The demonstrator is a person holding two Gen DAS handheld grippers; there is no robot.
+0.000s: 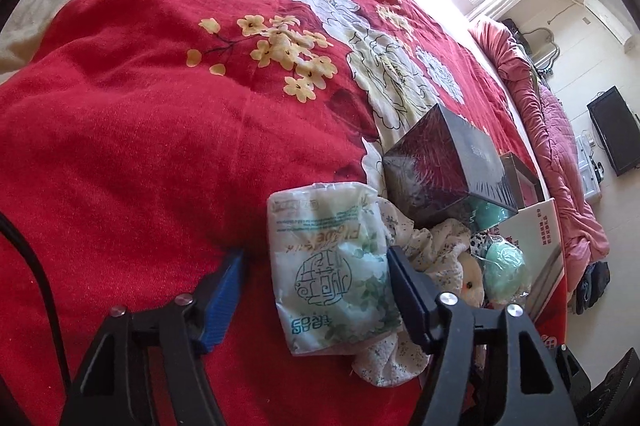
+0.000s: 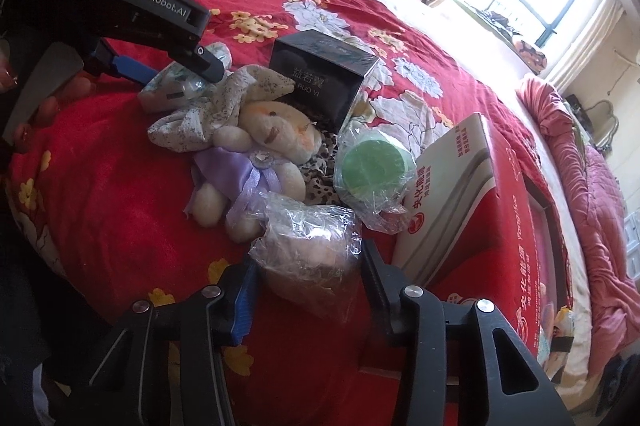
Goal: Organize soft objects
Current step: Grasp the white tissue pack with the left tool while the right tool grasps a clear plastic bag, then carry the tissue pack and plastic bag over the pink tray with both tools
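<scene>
A soft tissue pack (image 1: 332,266) in pale green printed wrap lies on the red flowered bedspread (image 1: 140,146). My left gripper (image 1: 316,254) stands open around it: the black pad touches its right edge, the blue pad is clear of its left side. In the right wrist view the same left gripper (image 2: 182,74) is at the upper left over the tissue pack (image 2: 176,86). My right gripper (image 2: 309,256) is shut on a pink soft thing in a clear plastic bag (image 2: 312,258), both pads against it. A plush rabbit (image 2: 264,138) in a lilac dress lies just beyond.
A floral cloth (image 2: 200,110), a green round thing in plastic (image 2: 372,166) and a leopard-print fabric (image 2: 320,170) crowd around the rabbit. A black box (image 2: 320,66) stands behind them. A red and white carton (image 2: 460,206) lies to the right. A pink quilt (image 2: 580,166) edges the bed.
</scene>
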